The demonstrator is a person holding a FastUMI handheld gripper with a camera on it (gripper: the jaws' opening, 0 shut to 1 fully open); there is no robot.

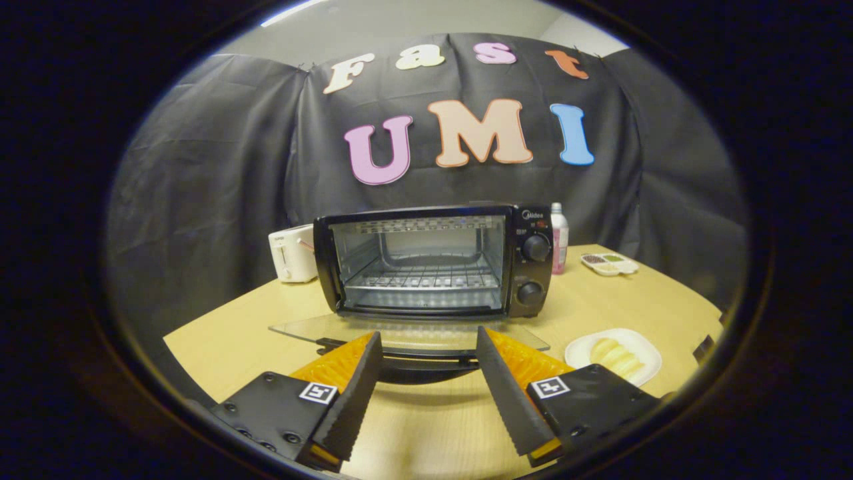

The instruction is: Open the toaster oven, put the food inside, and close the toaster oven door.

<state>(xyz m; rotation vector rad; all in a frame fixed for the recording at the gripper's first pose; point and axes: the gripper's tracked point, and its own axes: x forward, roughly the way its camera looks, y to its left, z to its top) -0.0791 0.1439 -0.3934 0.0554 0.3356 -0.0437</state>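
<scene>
Standing at mid-frame on the wooden table, the toaster oven has its glass door folded down flat, so the cavity is open to receive food; inside sits only a wire rack, nothing on it. At the lower centre the gripper holds nothing, its fingers spread wide either side of the door's dark handle. Waiting at lower right, just beyond the right finger, a white plate carries the pale food. Farther back, a small divided tray holds dark and green bits.
</scene>
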